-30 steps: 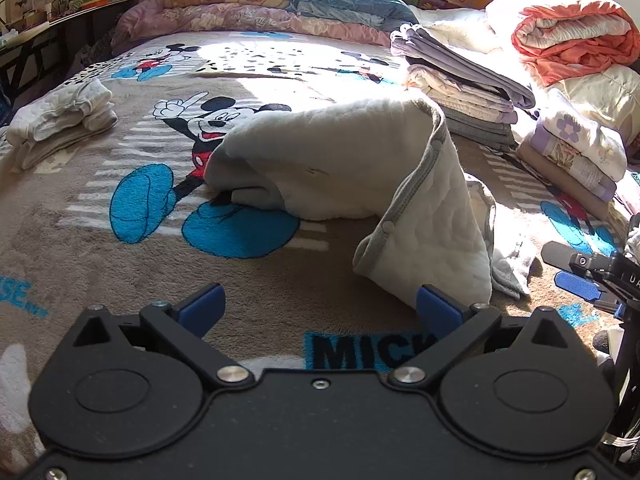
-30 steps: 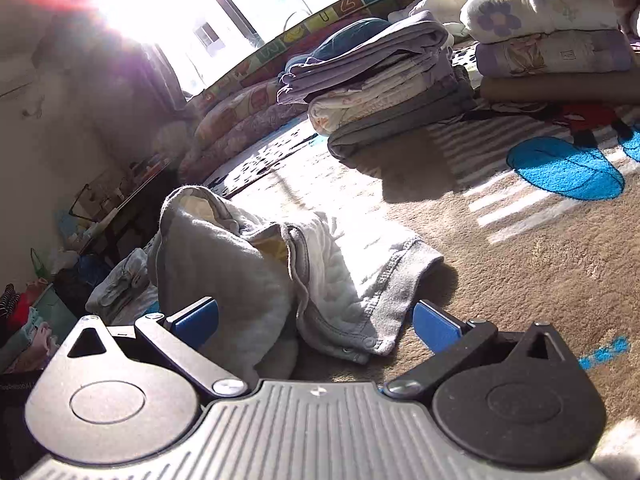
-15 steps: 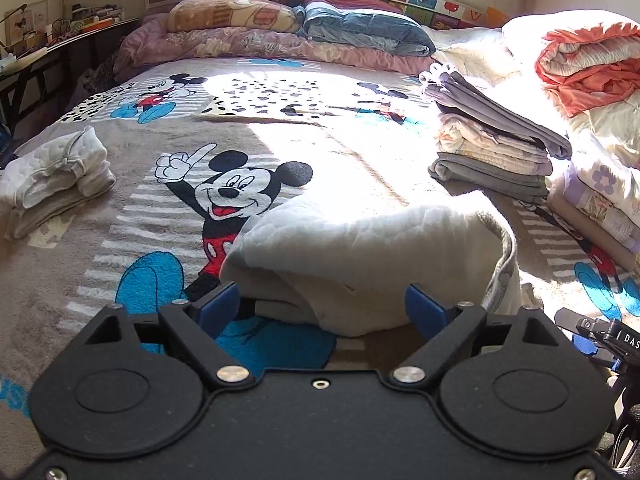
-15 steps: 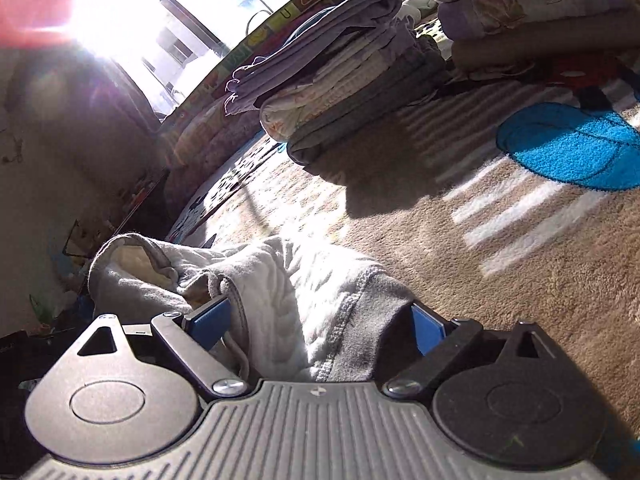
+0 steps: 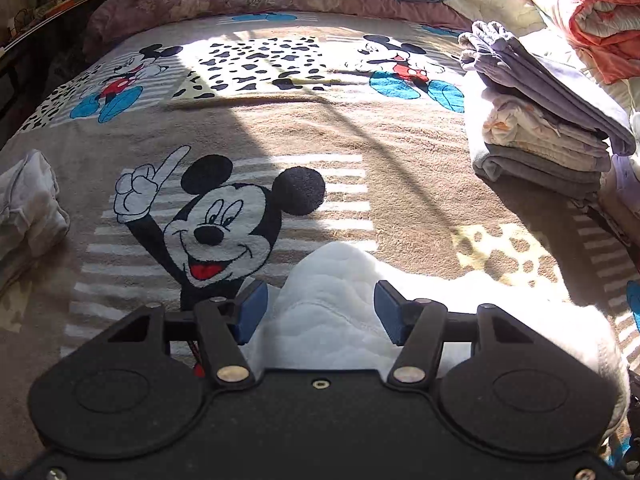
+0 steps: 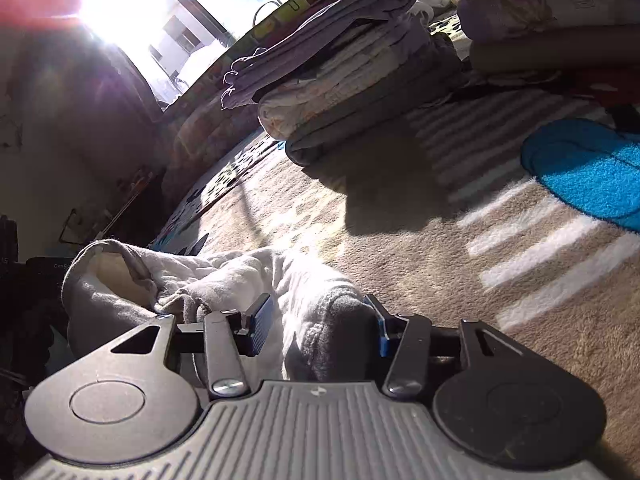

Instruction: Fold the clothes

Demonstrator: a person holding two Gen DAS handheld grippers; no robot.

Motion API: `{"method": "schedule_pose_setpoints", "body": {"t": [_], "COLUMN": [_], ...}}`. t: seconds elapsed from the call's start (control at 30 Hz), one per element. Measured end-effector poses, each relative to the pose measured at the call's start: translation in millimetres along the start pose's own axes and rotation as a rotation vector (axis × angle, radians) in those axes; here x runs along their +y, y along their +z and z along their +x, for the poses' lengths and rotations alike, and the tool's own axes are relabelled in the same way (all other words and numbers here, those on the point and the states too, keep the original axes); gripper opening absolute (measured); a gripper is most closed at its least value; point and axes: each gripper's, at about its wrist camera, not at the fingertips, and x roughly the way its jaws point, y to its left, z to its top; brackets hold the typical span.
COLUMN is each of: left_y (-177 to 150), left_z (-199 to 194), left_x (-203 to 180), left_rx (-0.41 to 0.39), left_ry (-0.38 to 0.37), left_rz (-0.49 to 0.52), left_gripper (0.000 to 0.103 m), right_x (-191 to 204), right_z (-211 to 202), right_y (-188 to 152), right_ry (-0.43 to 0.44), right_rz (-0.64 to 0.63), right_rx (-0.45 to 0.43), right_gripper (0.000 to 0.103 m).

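Two grippers low in frame, each with cloth between its blue pads. Left gripper [image 5: 320, 310] with jaws part-way apart, a ridge of the white quilted garment [image 5: 332, 292] rising in the gap (contact with the pads hard to judge). Right gripper [image 6: 318, 326] likewise straddling a grey cuffed fold of the same garment, its pads flanking the cloth. Beyond, the cartoon-mouse blanket [image 5: 360, 140] across the middle. Upper right, a stack of folded clothes [image 5: 540, 120]; left edge, a small pale folded bundle [image 5: 28, 204].
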Motion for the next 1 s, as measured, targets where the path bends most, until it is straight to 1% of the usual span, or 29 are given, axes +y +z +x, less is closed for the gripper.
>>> {"method": "schedule_pose_setpoints", "body": {"t": [0.03,0.07,0.1,0.13,0.17,0.2,0.27,0.37,0.5,0.63,0.73,0.8,0.93,0.97,1.0], "left_y": [4.3,6.6,8.5,8.5,7.4,5.9,-0.4,-10.9,-29.4,-57.3,-78.9,-96.5,-125.2,-132.3,-137.8], "left_z": [9.7,19.1,28.1,34.5,37.6,39.0,27.1,-2.8,-43.3,-89.6,-117.3,-135.5,-160.1,-165.6,-168.0], "left_x": [-1.0,-1.7,-1.9,-0.6,0.0,0.2,-2.8,-2.2,3.8,12.0,15.9,18.0,26.3,28.3,28.7], "left_rx": [0.028,0.061,0.094,0.122,0.136,0.145,0.117,0.048,-0.024,-0.145,-0.240,-0.303,-0.390,-0.407,-0.409], "left_ry": [0.001,-0.016,-0.034,-0.052,-0.057,-0.061,-0.068,-0.077,-0.089,-0.092,-0.091,-0.089,-0.088,-0.087,-0.082], "left_rz": [0.015,0.027,0.035,0.025,0.022,0.021,0.046,0.060,0.056,0.047,0.047,0.039,-0.010,-0.021,-0.026], "left_gripper": [0.054,0.049,0.041,0.036,0.027,0.020,0.014,0.012,0.012,0.012,0.012,0.012,0.012,0.012,0.012], "right_x": [0.3,1.1,1.5,1.5,2.2,3.1,4.9,5.5,7.3,12.7,16.4,19.3,25.8,27.5,29.3], "right_z": [0.6,1.6,2.7,4.0,4.4,4.6,4.0,0.9,-3.8,-12.5,-22.6,-32.7,-64.4,-73.3,-82.4], "right_y": [-0.2,-1.0,-1.5,-2.2,-2.6,-3.0,-3.5,-3.3,-6.4,-11.9,-16.6,-18.8,-22.4,-23.1,-23.8], "right_ry": [0.004,0.011,0.017,0.024,0.032,0.040,0.057,0.087,0.141,0.190,0.235,0.261,0.324,0.337,0.350], "right_rz": [-0.004,-0.009,-0.012,-0.014,-0.016,-0.019,-0.022,-0.011,0.005,0.004,0.015,0.014,-0.005,-0.012,-0.019], "right_rx": [0.004,0.012,0.021,0.030,0.035,0.039,0.042,0.034,0.027,0.009,-0.014,-0.035,-0.096,-0.114,-0.132], "right_gripper": [0.045,0.040,0.034,0.032,0.028,0.024,0.019,0.016,0.012,0.011,0.011,0.011,0.011,0.010,0.010]}}
